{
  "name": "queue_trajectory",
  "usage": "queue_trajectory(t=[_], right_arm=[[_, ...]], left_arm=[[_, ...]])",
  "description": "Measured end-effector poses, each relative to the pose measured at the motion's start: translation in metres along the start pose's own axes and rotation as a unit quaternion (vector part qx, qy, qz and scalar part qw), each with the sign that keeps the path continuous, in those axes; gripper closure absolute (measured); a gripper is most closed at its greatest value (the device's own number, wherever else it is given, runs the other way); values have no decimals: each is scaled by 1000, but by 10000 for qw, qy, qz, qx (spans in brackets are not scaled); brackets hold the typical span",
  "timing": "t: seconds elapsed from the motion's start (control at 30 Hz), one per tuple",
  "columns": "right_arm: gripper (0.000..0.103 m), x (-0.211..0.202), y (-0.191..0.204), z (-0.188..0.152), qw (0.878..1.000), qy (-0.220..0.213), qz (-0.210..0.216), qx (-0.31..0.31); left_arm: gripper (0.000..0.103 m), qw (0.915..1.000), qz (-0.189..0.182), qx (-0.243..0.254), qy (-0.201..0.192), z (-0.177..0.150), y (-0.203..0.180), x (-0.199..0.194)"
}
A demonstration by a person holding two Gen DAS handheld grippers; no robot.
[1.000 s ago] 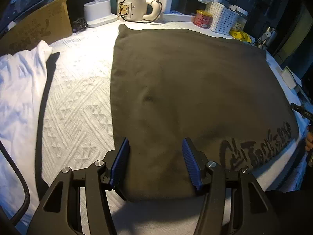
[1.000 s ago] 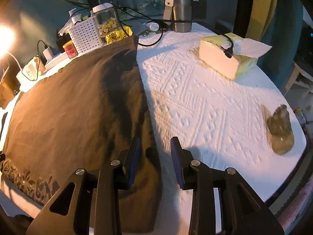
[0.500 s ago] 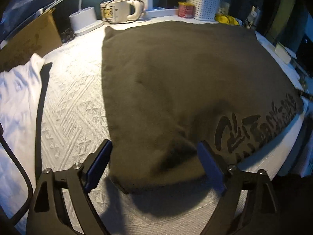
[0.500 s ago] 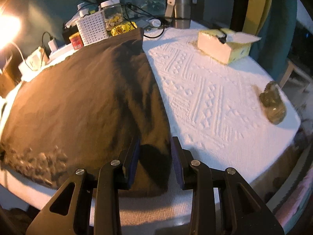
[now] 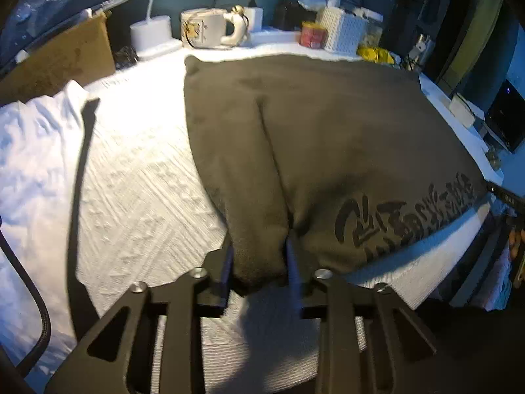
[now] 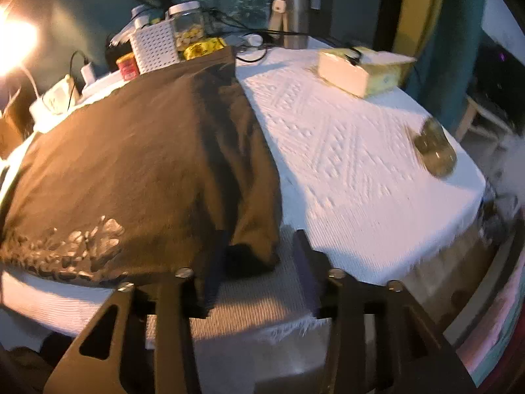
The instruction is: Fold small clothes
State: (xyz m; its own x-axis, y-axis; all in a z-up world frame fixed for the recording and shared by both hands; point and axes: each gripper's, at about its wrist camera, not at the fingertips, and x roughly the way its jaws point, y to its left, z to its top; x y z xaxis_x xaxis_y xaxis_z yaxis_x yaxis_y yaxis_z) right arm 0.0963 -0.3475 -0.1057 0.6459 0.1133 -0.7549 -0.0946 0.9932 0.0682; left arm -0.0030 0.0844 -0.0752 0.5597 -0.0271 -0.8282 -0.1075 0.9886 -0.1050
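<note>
A dark olive garment (image 5: 328,138) with black lettering lies spread on the white textured tablecloth (image 5: 137,177); it also shows in the right wrist view (image 6: 137,164). My left gripper (image 5: 259,259) is shut on the garment's near left corner, and the cloth bunches into a ridge between the fingers. My right gripper (image 6: 259,262) stands open around the garment's near right corner, which lies between the fingers at the table's front edge.
A white garment (image 5: 29,164) lies at the left beside a cardboard box (image 5: 59,62). A mug (image 5: 206,32), a white basket (image 5: 344,29) and cables line the back. A tissue box (image 6: 361,69), a steel flask (image 6: 295,19) and a glass jar (image 6: 434,152) stand on the right.
My left gripper went from wide open to shut on the garment's near left corner, pulling up a ridge. My right gripper opened wider around the near right corner.
</note>
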Motion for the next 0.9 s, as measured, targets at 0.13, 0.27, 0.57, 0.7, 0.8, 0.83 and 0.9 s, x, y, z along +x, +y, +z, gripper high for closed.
queue_trajectory(t=[0.13,0.27,0.57,0.7,0.8,0.83,0.9], right_arm=[[50,-7,-1,-12,9987,173,302,376],[47,-12,10,-18,9972,218,420,580],[32,1,30,-7,9941,33,401,1009],[31,10,40,4,9938,-13,305,1067],[31,20,47,15,9944,-108,211,1032],[31,24,50,19,9948,-167,152,993],[31,33,56,26,9956,-263,28,897]], left_arm=[[54,9995,32,55,-294,8,2,-10],[54,9991,-46,36,-423,18,7,-9],[54,9989,-234,-8,-405,45,21,13],[54,9990,-258,-24,-366,61,31,23],[54,9992,-271,-14,-290,72,38,35],[54,9993,-269,-8,-246,76,41,40],[54,9995,-268,-24,-173,82,45,48]])
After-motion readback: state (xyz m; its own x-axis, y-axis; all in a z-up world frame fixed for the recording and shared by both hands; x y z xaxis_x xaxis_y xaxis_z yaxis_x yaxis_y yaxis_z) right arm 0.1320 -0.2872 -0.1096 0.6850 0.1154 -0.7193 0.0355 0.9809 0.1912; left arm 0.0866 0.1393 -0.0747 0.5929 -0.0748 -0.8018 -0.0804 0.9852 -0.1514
